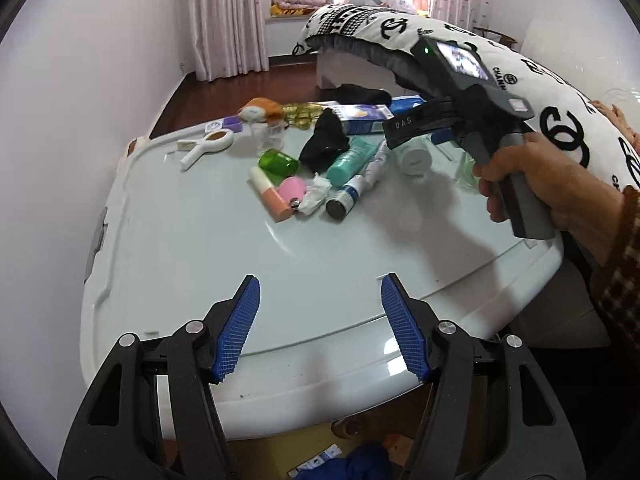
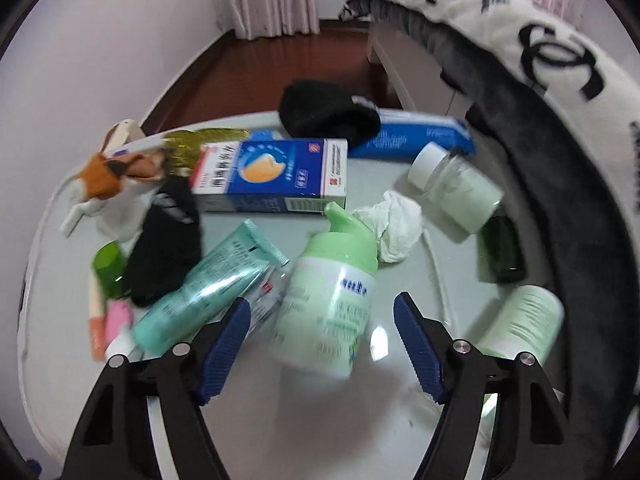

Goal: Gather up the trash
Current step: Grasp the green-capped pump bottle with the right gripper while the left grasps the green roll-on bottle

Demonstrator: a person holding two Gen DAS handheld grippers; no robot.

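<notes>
While both tools hang over the desk (image 1: pixel 224 248), nothing is gripped.
Left tool (image 1: pixel 320 328): jaws apart, bare desk below. Right tool (image 2: pixel 322 344): jaws apart, green-capped bottle (image 2: pixel 328 300) lying between them, untouched; crumpled tissue (image 2: pixel 394 226) just past its cap, medicine box (image 2: pixel 272 178) farther back.
</notes>
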